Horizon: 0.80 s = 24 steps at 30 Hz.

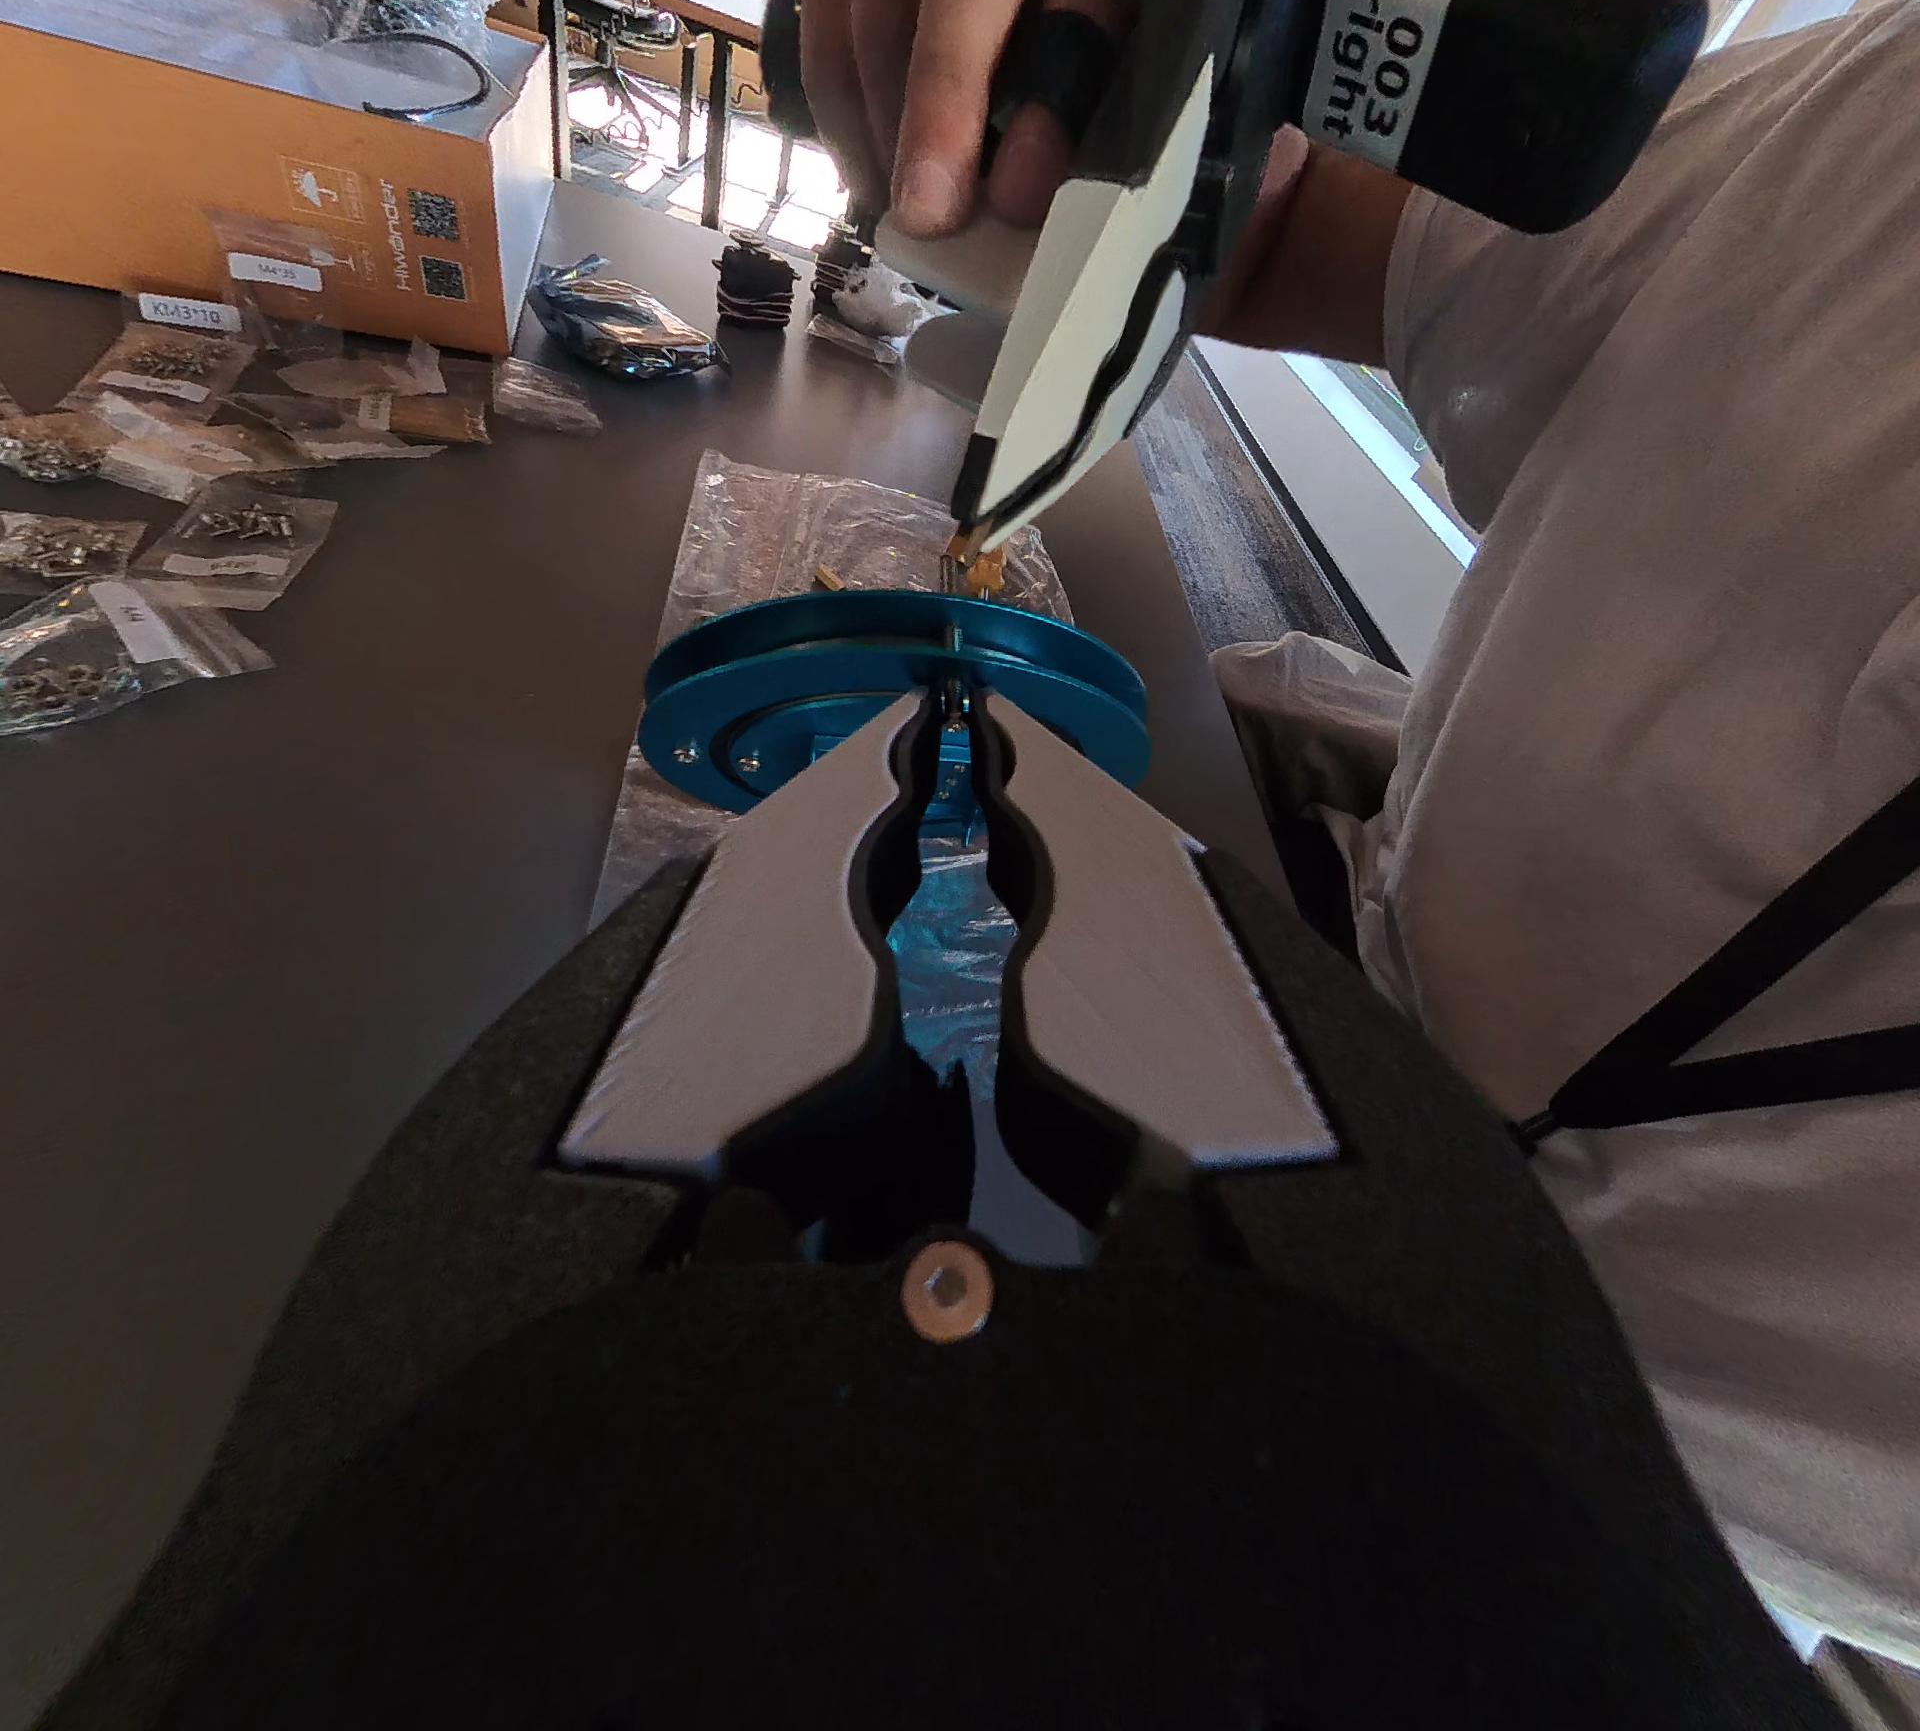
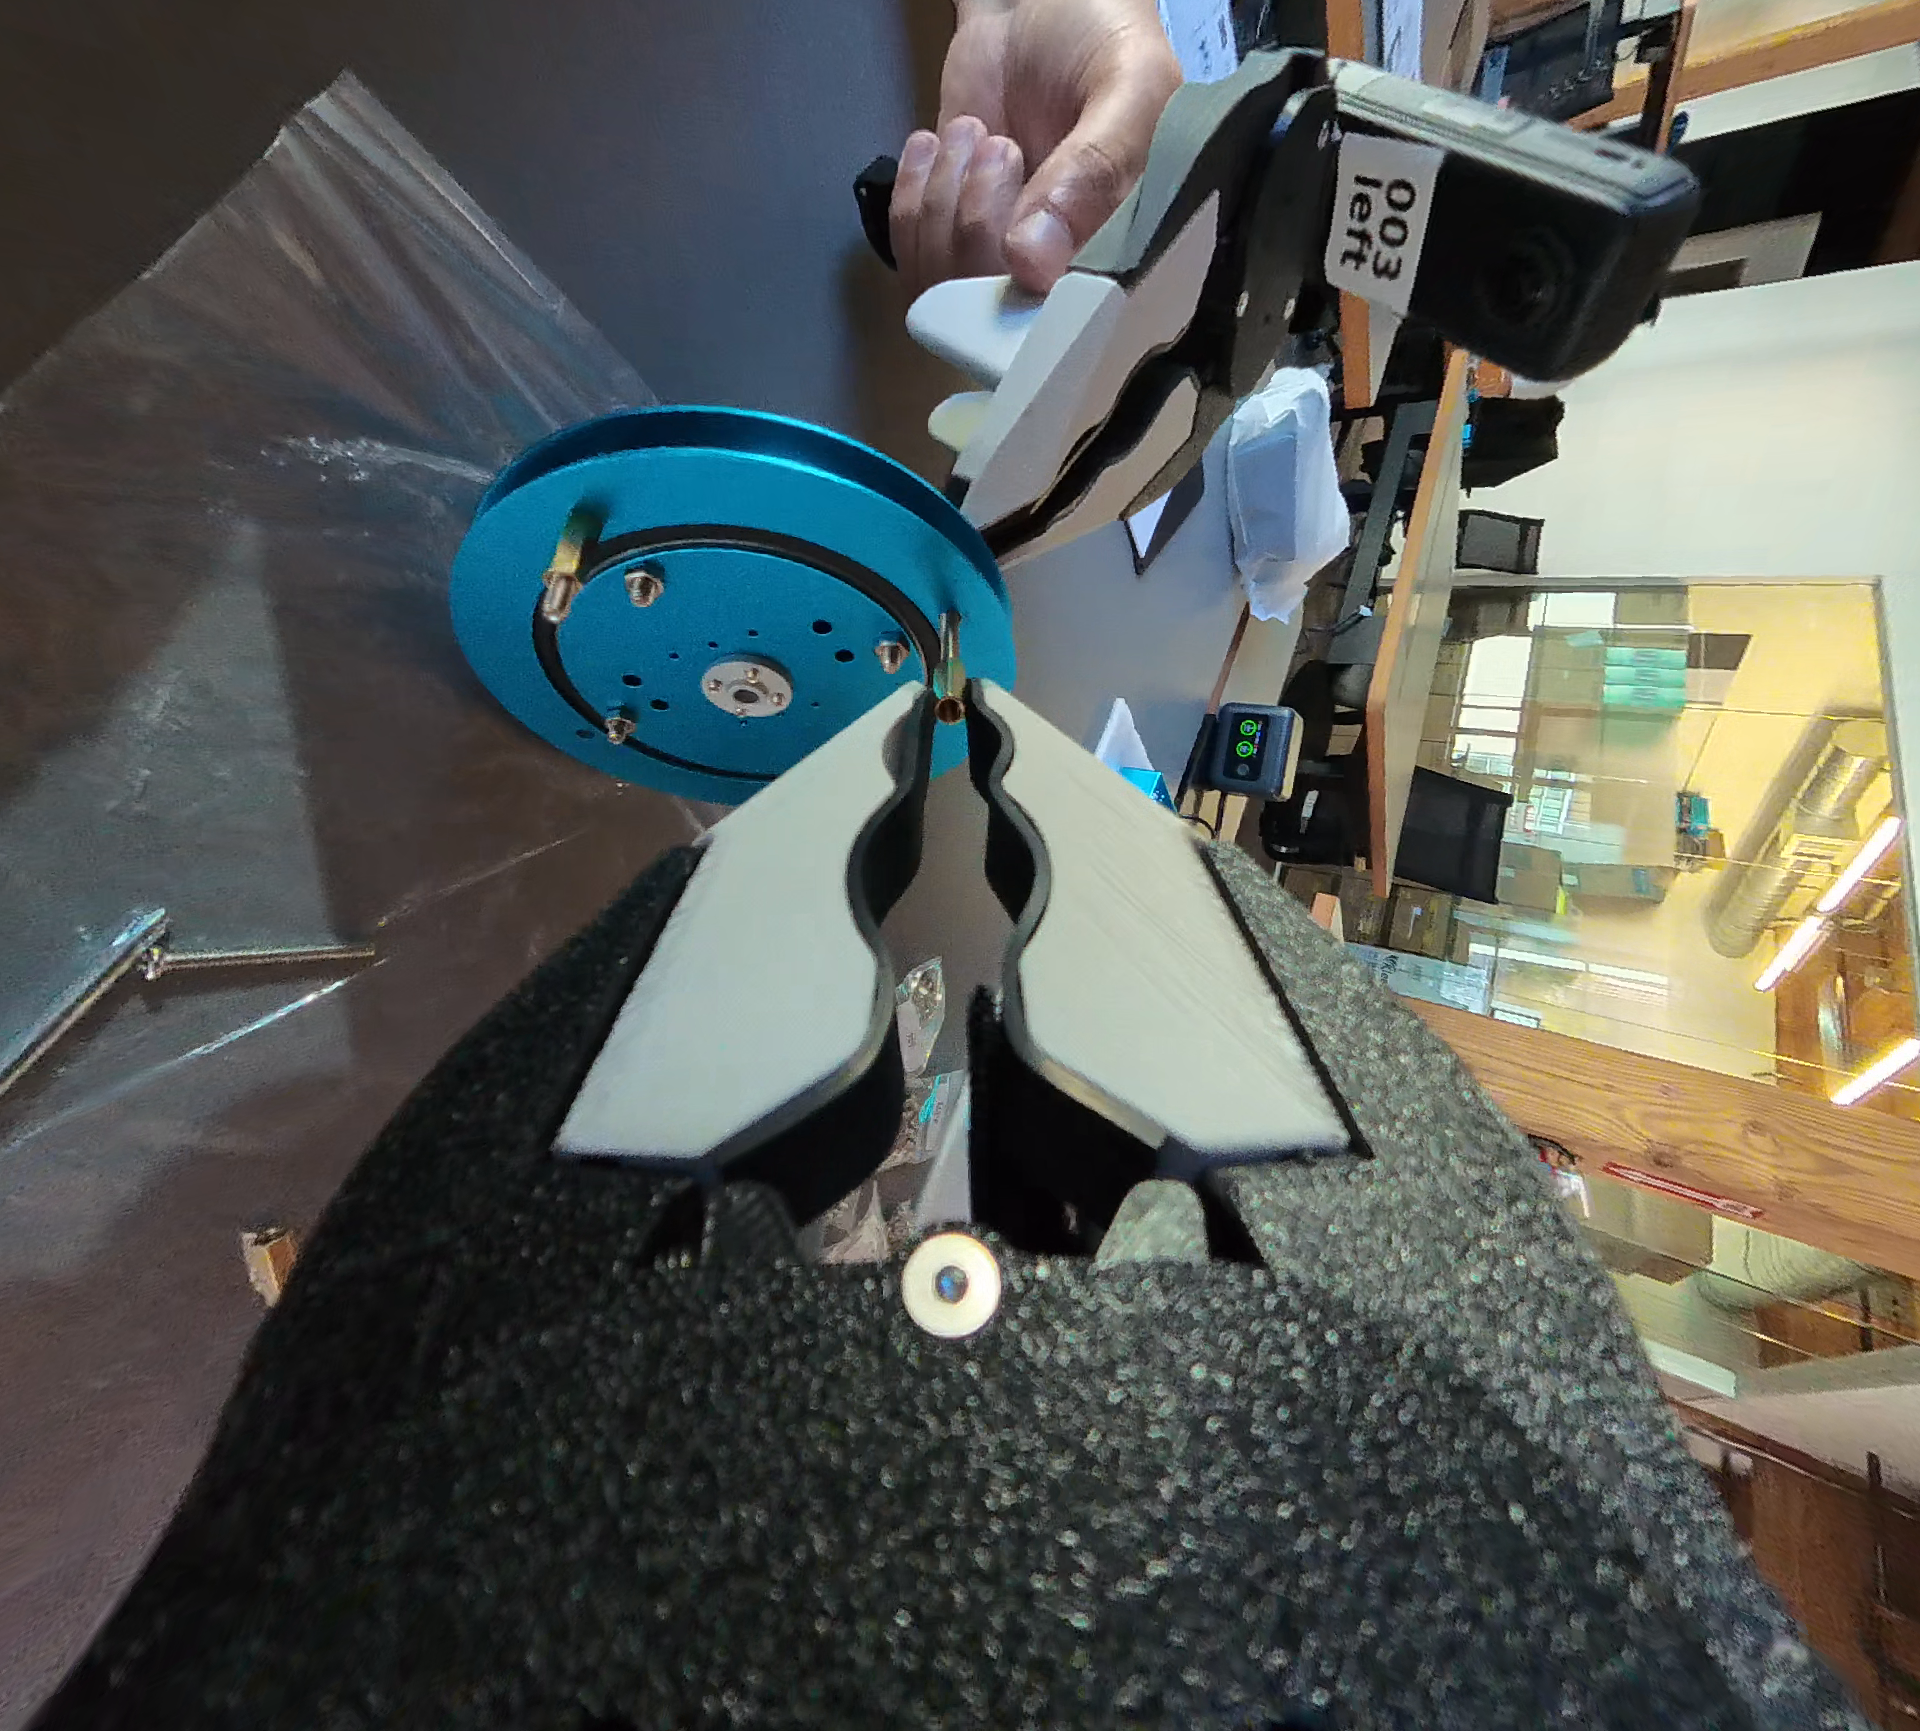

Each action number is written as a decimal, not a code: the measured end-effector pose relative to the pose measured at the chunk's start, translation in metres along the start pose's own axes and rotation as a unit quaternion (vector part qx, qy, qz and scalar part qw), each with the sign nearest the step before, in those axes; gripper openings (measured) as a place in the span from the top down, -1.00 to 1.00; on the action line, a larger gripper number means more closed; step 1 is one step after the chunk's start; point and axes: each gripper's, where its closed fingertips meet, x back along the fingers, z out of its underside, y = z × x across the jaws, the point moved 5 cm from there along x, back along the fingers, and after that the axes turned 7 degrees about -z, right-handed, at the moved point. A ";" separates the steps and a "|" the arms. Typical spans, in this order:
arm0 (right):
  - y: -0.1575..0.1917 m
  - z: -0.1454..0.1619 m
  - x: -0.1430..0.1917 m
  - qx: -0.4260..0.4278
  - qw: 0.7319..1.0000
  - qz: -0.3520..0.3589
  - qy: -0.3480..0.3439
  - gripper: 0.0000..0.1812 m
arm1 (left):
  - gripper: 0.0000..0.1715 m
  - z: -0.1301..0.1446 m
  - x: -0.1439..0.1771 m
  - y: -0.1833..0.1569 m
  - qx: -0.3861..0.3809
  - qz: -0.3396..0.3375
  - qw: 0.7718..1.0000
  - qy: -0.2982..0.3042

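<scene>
Two grippers, left (image 1: 948, 694) pinching blue disc (image 2: 727, 601) rim, right (image 2: 948, 694) gripping brass standoff (image 2: 948, 705)

white sticker (image 1: 1374, 58) on gripper, printed cardboard box (image 1: 260, 164)

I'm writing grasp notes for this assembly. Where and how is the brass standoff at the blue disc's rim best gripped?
Probably across its free outer end, coming in roughly along its axis from above the blue disc's face: the base is seated at the rim, so only that short tip is exposed, where the right gripper pinches it.
</scene>
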 end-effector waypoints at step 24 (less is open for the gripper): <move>-0.004 0.003 -0.006 -0.036 0.995 -0.050 -0.072 0.94 | 0.95 0.004 0.004 0.004 0.010 0.043 0.999 0.004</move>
